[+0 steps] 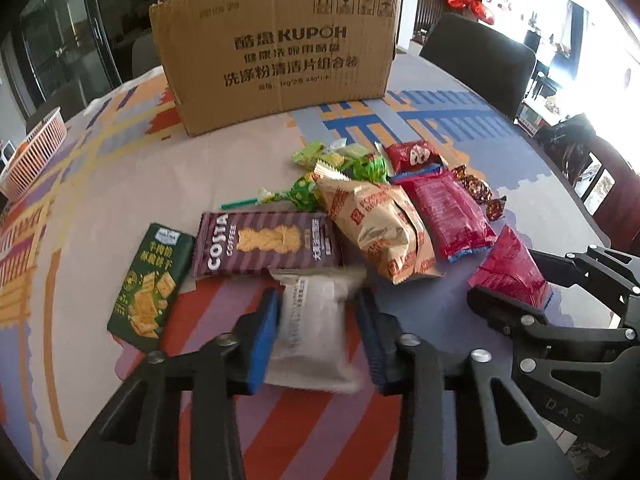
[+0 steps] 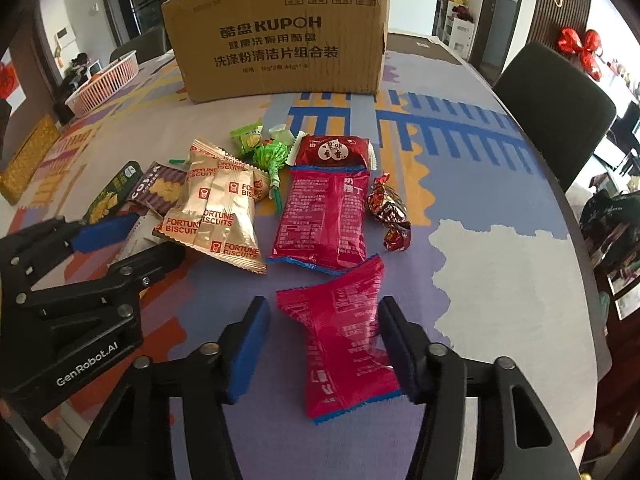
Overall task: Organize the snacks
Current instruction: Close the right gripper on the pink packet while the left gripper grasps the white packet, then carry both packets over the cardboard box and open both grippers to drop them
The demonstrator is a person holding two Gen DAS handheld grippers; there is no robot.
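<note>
Dining room, patterned tablecloth (image 2: 500, 184) on a round table, dark chair (image 2: 556, 108) at the far right edge.

Left gripper (image 1: 318, 334): jaws wide, white pack (image 1: 310, 332) between the blue pads; contact unclear, pack is blurred. Green box (image 1: 150, 284) just left of it, Costa box (image 1: 266, 244) touching the pack's far end.

Right gripper (image 2: 324, 344): jaws wide, straddling a pink pack (image 2: 344, 340) that lies flat, gap on the left pad side. Second pink pack (image 2: 320, 216) just beyond.

Mid-table pile: gold biscuit bags (image 2: 218, 208), red pouch (image 2: 334, 150), green candies (image 2: 256, 140), red-foil candies (image 2: 390, 216).

Open cloth to the right of the pile out to the table edge.

Far side: cardboard box (image 2: 280, 36) standing upright, inside not visible. Pink basket (image 2: 106, 82) at the far left edge, contents unclear.
</note>
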